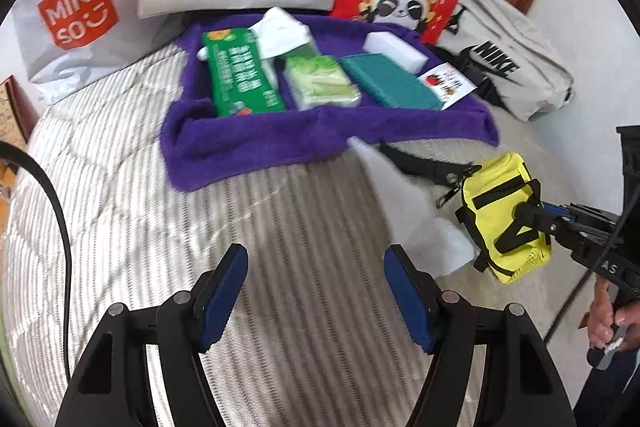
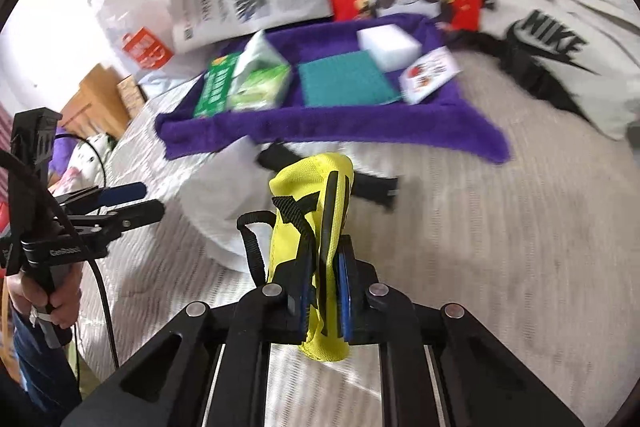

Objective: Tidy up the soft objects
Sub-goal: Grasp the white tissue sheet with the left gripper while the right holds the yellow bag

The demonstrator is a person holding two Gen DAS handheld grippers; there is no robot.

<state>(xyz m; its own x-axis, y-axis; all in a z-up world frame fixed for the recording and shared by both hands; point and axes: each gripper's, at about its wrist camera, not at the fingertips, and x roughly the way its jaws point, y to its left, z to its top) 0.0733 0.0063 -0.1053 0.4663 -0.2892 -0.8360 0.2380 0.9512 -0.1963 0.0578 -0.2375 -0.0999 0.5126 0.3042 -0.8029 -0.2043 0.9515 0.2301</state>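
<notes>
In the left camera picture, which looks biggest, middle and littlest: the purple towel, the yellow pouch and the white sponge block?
1. Fuzzy purple towel, clearly biggest.
2. Yellow fabric pouch with black straps; it sits nearer the camera, so it may look bigger than it really is.
3. White rectangular sponge block, littlest.

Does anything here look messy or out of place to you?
Mostly tidy: packets and sponges lie side by side on the purple towel. The odd one out is the yellow pouch, pinched in the right gripper above the bed, straps dangling. The towel's front edge is rumpled, and a white sheet lies loose beside it.
</notes>
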